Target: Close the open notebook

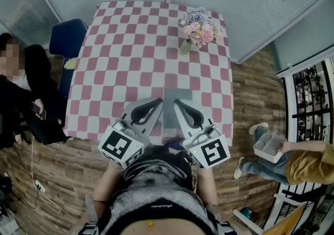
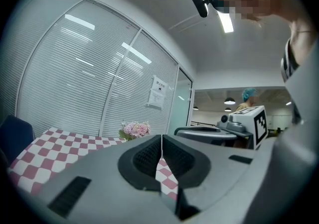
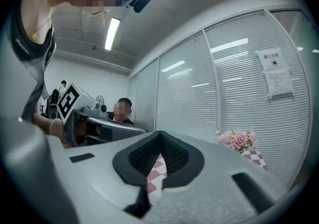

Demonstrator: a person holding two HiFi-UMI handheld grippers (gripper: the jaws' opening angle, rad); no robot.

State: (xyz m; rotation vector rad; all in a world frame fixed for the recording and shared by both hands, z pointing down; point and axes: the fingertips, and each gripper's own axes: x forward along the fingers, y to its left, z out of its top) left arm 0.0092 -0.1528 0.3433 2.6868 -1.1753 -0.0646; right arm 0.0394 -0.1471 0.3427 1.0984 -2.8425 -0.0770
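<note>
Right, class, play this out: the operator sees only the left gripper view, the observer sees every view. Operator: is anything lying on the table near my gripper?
Observer: Yes. The head view shows a flat grey thing on the checked table, between the left gripper and the right gripper.
Operator: Is the right gripper shut?
Observer: Yes, its own view shows the jaws together with nothing between them.
Operator: Anyone nearby?
Observer: A seated person at the table's left side.
</note>
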